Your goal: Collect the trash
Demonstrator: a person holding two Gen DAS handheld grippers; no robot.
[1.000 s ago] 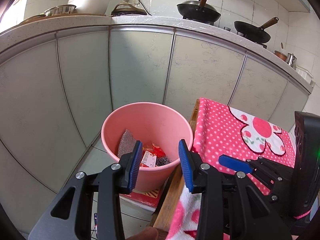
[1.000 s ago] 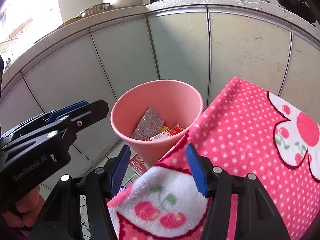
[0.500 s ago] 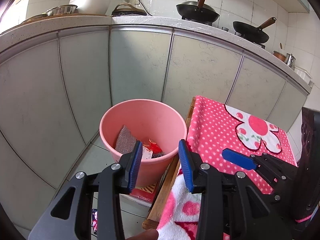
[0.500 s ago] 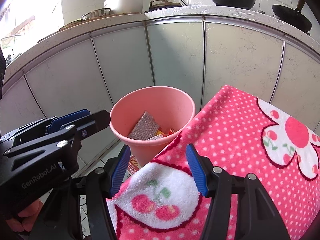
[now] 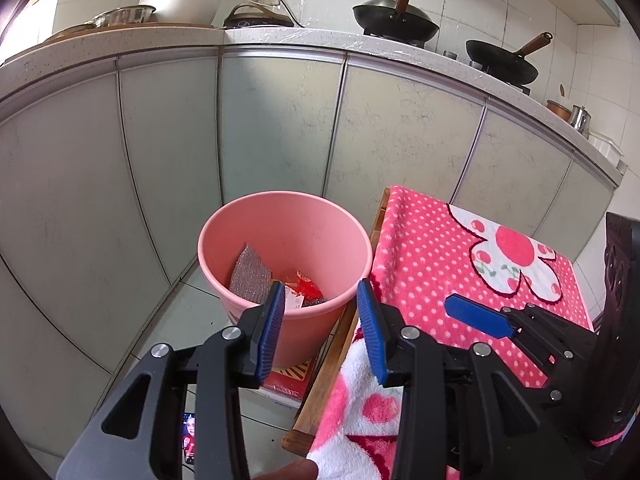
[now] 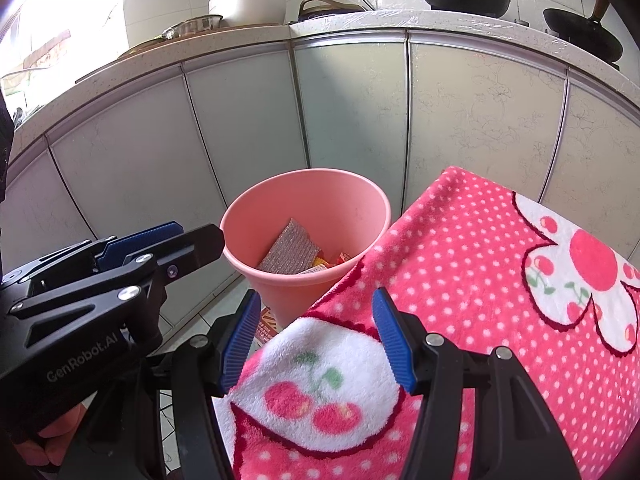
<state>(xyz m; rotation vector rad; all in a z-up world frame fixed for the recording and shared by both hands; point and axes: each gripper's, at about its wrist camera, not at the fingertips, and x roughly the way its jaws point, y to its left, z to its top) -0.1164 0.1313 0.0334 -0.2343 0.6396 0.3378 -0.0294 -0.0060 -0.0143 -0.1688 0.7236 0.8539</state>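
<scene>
A pink bin [image 5: 320, 236] stands on the floor against the cabinets; it also shows in the right wrist view [image 6: 360, 200]. Inside lie a grey scouring pad [image 5: 250, 274], red and white wrappers [image 5: 304, 286] and more wrappers [image 6: 332, 262]. My left gripper [image 5: 320, 328] is open and empty, in front of the bin's near rim. My right gripper [image 6: 314, 340] is open and empty above the pink dotted towel [image 6: 480, 280], right of the bin. The left gripper shows in the right wrist view [image 6: 160, 240].
The towel covers a wooden table [image 5: 340, 344] right of the bin. A red packet [image 5: 290, 380] lies on the floor under the bin. A phone [image 5: 189, 436] lies on the floor. Grey cabinets [image 5: 280, 120] stand behind, with woks [image 5: 394, 20] on the counter.
Both grippers have pulled back and up from the bin, which looks smaller and further away. Both stay open and empty.
</scene>
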